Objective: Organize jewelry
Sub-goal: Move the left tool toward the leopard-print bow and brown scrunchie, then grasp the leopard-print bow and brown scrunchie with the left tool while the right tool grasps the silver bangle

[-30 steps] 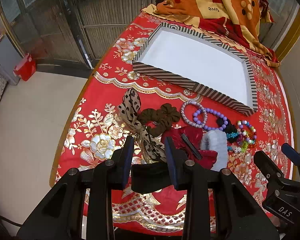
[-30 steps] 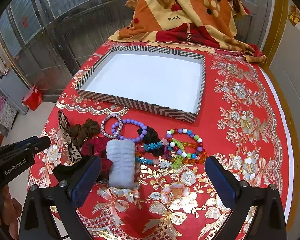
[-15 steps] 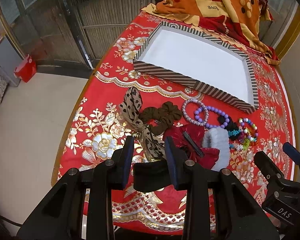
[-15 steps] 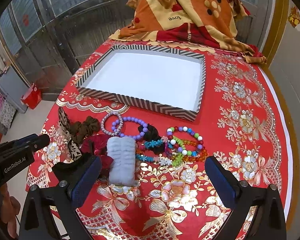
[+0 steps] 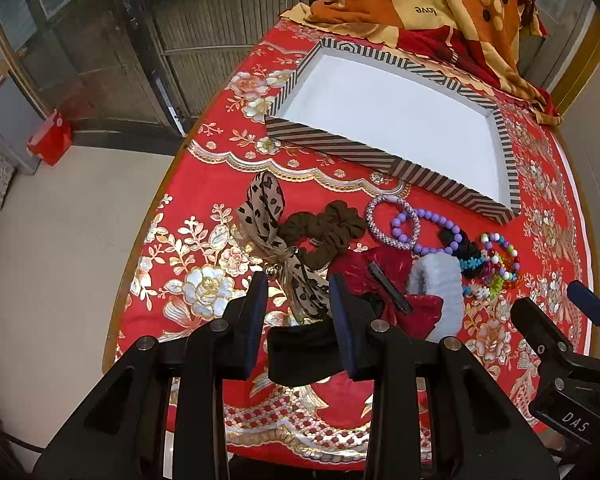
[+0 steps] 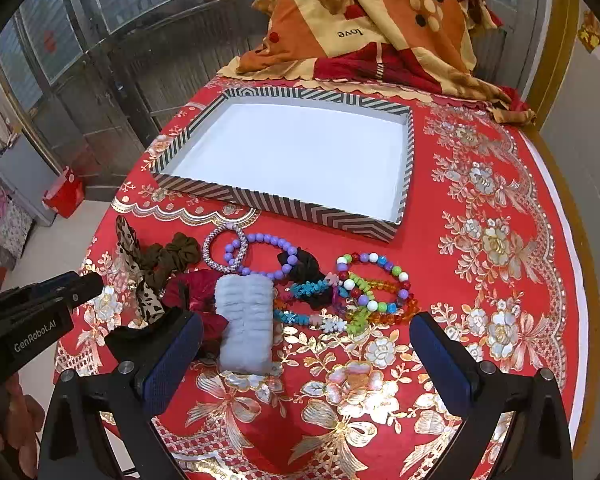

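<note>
Nearest me, the left hand-held gripper (image 5: 298, 312) hangs over the front edge of the bench (image 6: 500, 208) with its jaws about half apart. A black fabric piece (image 5: 300, 354) sits between them, but I cannot tell whether the pads press it or merely straddle it. The right hand-held gripper (image 6: 306, 354) stands wide open with nothing in it, above the tablecloth just in front of the pile.

Just beyond lies the jewelry heap: a grey ribbed clip (image 6: 246, 322), its long axis running from the near edge toward the tray, touching a red velvet bow (image 5: 384, 284) with a black clip across it. Beside them are a leopard-print ribbon (image 5: 266, 216), a brown scrunchie (image 5: 326, 230), a purple bead bracelet (image 6: 260, 254) overlapping a sparkly bangle (image 6: 224, 248), and a tangle of coloured bead bracelets (image 6: 374, 288).

Farthest, the striped tray (image 6: 284, 206) sits empty, its long side across the bench.

The risk, I'd say, is the tangle: lifting one bracelet could drag its neighbours along, and the black piece near the edge could slip to the floor.
</note>
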### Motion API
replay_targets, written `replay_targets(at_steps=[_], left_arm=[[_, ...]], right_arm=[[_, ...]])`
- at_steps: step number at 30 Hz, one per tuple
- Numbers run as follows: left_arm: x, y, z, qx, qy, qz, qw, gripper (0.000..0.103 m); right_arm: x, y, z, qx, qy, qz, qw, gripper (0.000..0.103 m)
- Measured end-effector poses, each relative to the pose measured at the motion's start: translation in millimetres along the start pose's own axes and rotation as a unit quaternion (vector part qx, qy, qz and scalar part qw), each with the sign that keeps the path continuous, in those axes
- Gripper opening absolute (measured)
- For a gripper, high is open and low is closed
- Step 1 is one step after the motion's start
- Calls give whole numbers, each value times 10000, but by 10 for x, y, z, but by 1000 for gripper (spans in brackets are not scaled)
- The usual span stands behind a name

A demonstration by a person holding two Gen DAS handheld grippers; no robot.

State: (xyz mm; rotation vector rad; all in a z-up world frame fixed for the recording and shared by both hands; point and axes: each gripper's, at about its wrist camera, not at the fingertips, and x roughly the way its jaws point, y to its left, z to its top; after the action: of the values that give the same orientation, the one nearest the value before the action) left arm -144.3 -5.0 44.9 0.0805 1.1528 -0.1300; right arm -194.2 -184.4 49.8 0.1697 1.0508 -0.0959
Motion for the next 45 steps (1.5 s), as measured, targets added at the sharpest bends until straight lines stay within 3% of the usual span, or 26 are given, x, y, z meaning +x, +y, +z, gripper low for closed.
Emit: replay_targets(at_steps=[15, 24, 29, 45], left_arm=[[53, -45, -1, 14, 84, -27, 10000, 31], [114, 103, 28, -243, 249, -298, 9990, 31], [128, 211, 51, -377, 258, -311, 9985, 39], [203, 405, 116, -481, 363, -271, 9978, 43]], right_arm=[[64, -62, -8, 31, 94, -24, 9999, 103], [90, -101, -16, 59, 134, 29, 9999, 103], [101, -133, -4, 95, 143, 34, 9998, 103], [140, -170, 7, 154, 207, 83, 9996, 103]])
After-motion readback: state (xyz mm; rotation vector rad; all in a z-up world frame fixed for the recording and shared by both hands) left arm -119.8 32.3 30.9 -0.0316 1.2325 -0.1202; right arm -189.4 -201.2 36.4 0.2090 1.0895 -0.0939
